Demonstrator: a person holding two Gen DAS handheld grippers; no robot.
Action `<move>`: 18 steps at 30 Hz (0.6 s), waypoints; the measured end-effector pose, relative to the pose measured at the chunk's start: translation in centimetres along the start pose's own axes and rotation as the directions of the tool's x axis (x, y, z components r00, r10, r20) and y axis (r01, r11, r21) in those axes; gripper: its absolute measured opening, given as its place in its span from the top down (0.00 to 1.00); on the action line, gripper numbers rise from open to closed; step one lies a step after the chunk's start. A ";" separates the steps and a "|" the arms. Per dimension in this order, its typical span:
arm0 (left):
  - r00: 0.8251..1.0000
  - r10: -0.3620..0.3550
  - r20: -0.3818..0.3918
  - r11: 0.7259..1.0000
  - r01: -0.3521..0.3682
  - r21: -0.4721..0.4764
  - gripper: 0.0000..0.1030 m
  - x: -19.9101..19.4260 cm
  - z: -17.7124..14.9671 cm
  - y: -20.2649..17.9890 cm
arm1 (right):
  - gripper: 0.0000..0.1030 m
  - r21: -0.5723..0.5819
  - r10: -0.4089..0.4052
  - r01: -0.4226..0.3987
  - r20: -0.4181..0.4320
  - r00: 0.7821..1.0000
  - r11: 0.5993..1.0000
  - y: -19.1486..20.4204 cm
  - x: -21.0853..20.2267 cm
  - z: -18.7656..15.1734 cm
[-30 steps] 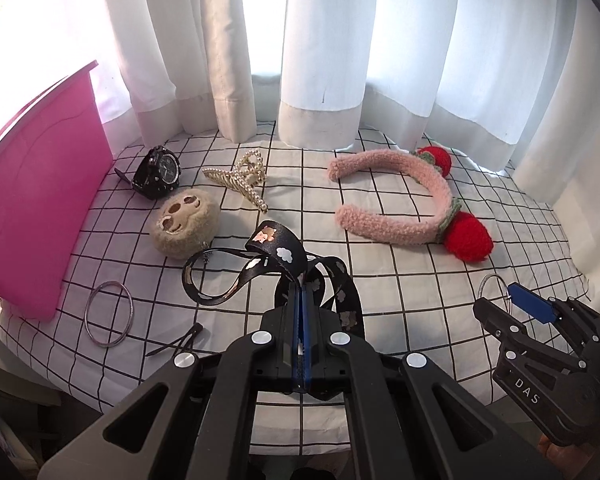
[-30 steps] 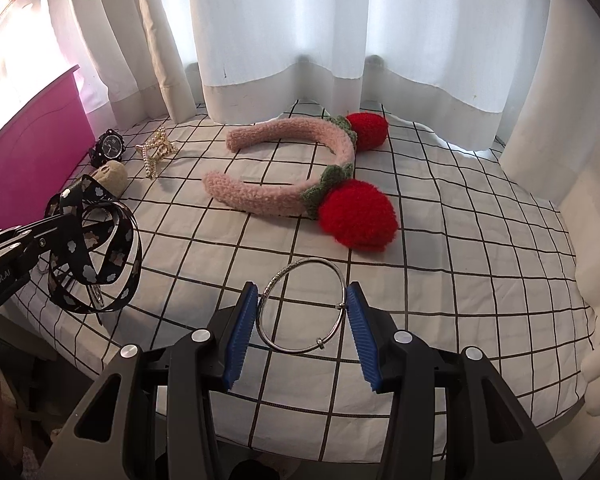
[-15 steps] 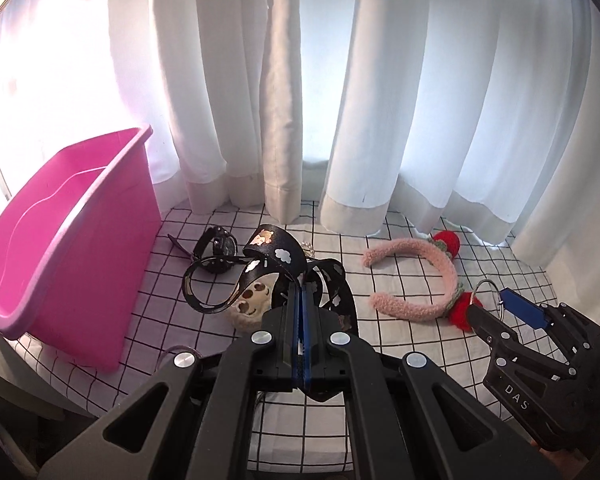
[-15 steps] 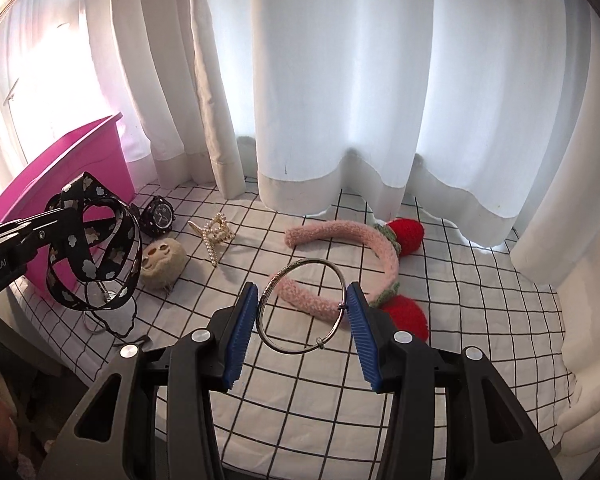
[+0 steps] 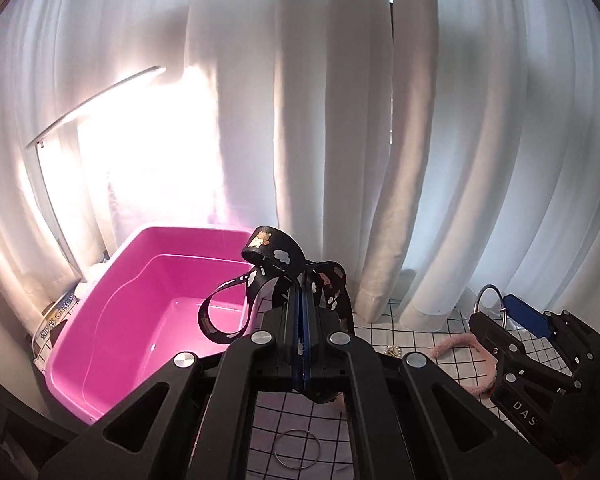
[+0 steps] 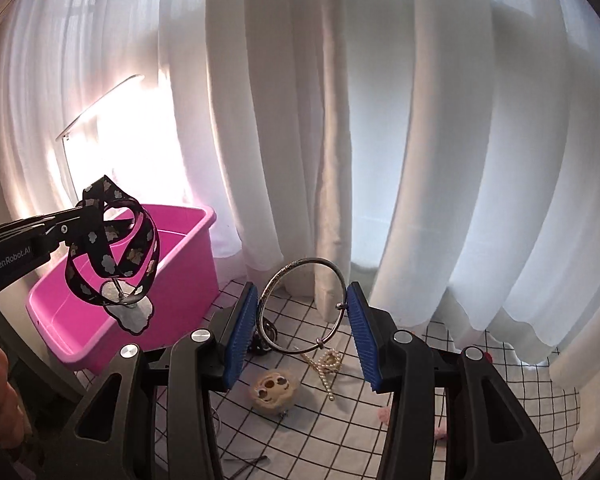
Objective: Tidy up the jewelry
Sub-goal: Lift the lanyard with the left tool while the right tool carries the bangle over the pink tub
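My left gripper (image 5: 301, 308) is shut on a black strap with cloud prints (image 5: 276, 264) and holds it in the air over the near edge of the pink bin (image 5: 140, 320). The strap (image 6: 112, 248) hangs from the left gripper in the right wrist view, with a white tag (image 6: 132, 312) below it, in front of the bin (image 6: 180, 280). My right gripper (image 6: 304, 320) is shut on a silver bangle (image 6: 300, 304), held upright above the table. It also shows in the left wrist view (image 5: 496, 312), right of the left gripper.
On the checked cloth (image 6: 340, 432) lie a beige plush face (image 6: 274, 390), a pearl hair claw (image 6: 326, 364), a black watch (image 6: 262, 346), a black hair pin (image 6: 246, 462) and a second silver ring (image 5: 298, 448). The pink headband (image 5: 460, 348) lies at right. White curtains hang behind.
Both grippers have risen and swung left toward the pink bin, carrying the strap and the bangle. The bin's inside now shows below the strap.
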State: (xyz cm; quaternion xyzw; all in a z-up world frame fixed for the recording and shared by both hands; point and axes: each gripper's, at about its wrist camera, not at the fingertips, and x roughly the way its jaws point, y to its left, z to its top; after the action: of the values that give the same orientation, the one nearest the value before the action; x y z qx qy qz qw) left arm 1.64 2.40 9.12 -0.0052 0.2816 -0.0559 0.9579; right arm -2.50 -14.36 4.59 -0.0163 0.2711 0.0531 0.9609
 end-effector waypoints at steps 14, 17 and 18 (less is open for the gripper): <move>0.988 0.150 -0.032 0.986 -0.152 -0.069 0.98 2.2 1.6 14.1 | 0.57 -0.122 0.208 -0.206 0.004 0.978 0.971 14.5 6.2 8.9; 0.983 0.167 -0.072 0.981 -0.173 -0.085 0.98 3.8 0.8 16.5 | 0.57 -0.131 0.238 -0.241 -0.037 0.971 0.962 16.9 8.4 9.3; 0.981 0.171 -0.088 0.980 -0.178 -0.089 0.98 4.4 0.4 17.2 | 0.57 -0.130 0.246 -0.251 -0.055 0.968 0.959 17.6 9.2 9.4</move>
State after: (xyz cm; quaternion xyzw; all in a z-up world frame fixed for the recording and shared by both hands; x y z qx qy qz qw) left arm 7.33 18.97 6.42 -0.0244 0.3214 0.0419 0.9457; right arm 8.22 4.54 7.72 -0.0488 0.2852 0.1913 0.9379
